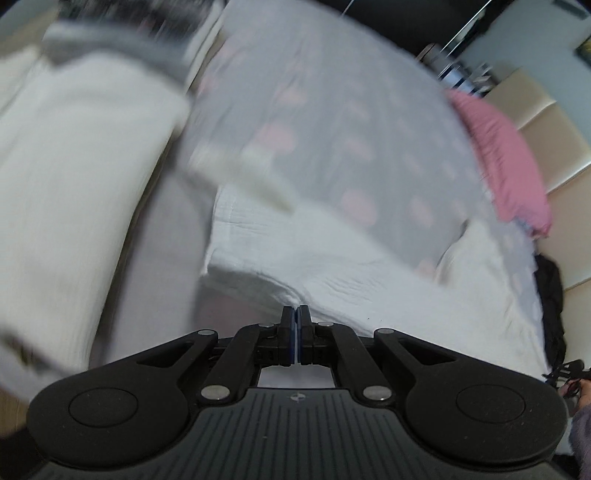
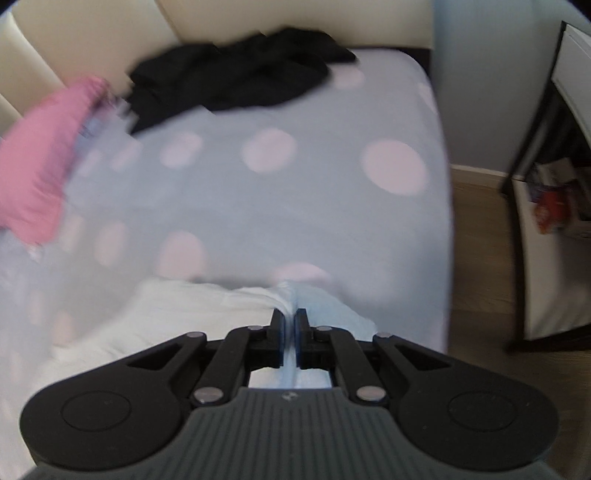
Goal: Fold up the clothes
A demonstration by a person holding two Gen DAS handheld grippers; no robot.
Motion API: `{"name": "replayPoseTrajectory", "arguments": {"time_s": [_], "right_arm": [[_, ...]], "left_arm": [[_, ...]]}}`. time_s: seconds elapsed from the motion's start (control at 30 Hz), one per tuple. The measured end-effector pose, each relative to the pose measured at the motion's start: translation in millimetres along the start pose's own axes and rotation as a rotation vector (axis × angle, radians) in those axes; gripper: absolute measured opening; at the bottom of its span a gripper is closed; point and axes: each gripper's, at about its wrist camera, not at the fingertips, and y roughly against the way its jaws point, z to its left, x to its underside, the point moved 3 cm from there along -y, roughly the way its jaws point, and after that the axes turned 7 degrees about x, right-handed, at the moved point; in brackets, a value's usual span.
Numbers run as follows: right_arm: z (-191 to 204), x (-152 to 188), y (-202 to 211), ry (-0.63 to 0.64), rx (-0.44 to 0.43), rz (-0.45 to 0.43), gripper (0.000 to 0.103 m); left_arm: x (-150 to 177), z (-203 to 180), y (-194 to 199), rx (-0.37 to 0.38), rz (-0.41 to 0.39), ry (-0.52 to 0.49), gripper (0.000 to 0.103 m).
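**Inspector:** Report on the left gripper [image 1: 296, 312].

**Assistant:** Its jaws stand pressed together, the blue pads meeting. Whether any cloth lies between them I cannot tell. Just beyond its tips lies the white garment [image 1: 295, 254], crinkled in texture and partly doubled over, with a layered edge toward the left of the view.

**Inspector:** And the surface beneath?

**Assistant:** A bed with a pale blue sheet [image 1: 332, 110] bearing pink dots. The garment rests on its near part. The left wrist view is heavily smeared, so a second white mass [image 1: 74, 166] at far left cannot be identified.

**Inspector:** The right gripper [image 2: 290, 317]?

**Assistant:** Its jaws are drawn in with a narrow gap, and a fold of white cloth [image 2: 207, 306] rises into that gap, pinched between the pads. The cloth spreads out to the left of the tips over the dotted sheet.

**Inspector:** Other items?

**Assistant:** A pink pillow [image 2: 40, 162] lies at the left edge of the bed, a black garment [image 2: 236, 74] bunched against the cream headboard [image 2: 92, 33]. A dark-framed cabinet [image 2: 546, 206] stands on the wooden floor [image 2: 476, 236] at right.
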Motion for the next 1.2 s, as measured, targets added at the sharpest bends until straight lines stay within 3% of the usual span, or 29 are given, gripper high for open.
{"name": "replayPoseTrajectory", "arguments": {"time_s": [0.07, 0.17, 0.27, 0.33, 0.37, 0.4, 0.43, 0.5, 0.63, 0.73, 0.87, 0.97, 1.07, 1.2], "right_arm": [[-6, 1, -8, 0.021, 0.045, 0.031, 0.006], [-9, 5, -17, 0.106, 0.114, 0.047, 0.006], [-7, 13, -24, 0.185, 0.135, 0.083, 0.006], [-3, 16, -24, 0.232, 0.157, 0.068, 0.007], [-1, 16, -22, 0.256, 0.173, 0.048, 0.013], [2, 16, -20, 0.279, 0.189, 0.028, 0.028], [4, 16, -19, 0.302, 0.205, 0.008, 0.035], [9, 16, -13, 0.334, 0.219, -0.034, 0.04], [20, 13, 2, 0.326, 0.135, -0.101, 0.04], [33, 12, 17, 0.317, 0.037, -0.175, 0.041], [67, 16, 33, 0.369, -0.091, -0.251, 0.044], [100, 27, 37, 0.466, -0.208, -0.232, 0.054], [138, 44, 34, 0.567, -0.335, -0.167, 0.057], [193, 63, 28, 0.684, -0.389, -0.147, 0.059]], "left_arm": [[14, 12, -9, -0.046, 0.053, 0.011, 0.0], [34, 25, -19, -0.192, 0.105, -0.047, 0.0], [50, 43, -31, -0.217, 0.185, -0.018, 0.0], [52, 45, -33, -0.219, 0.198, -0.013, 0.0], [52, 44, -34, -0.219, 0.197, -0.015, 0.0], [51, 44, -34, -0.217, 0.196, -0.016, 0.0], [49, 44, -33, -0.207, 0.19, -0.016, 0.0], [41, 42, -31, -0.177, 0.171, -0.005, 0.0], [15, 36, -25, -0.145, 0.105, -0.018, 0.002], [-11, 29, -26, -0.151, 0.047, -0.042, 0.015], [-48, 24, -32, -0.161, -0.012, -0.076, 0.023], [-73, 24, -43, -0.203, -0.032, -0.116, 0.03], [-92, 28, -57, -0.234, -0.036, -0.142, 0.037], [-112, 32, -75, -0.239, -0.031, -0.188, 0.042]]}}
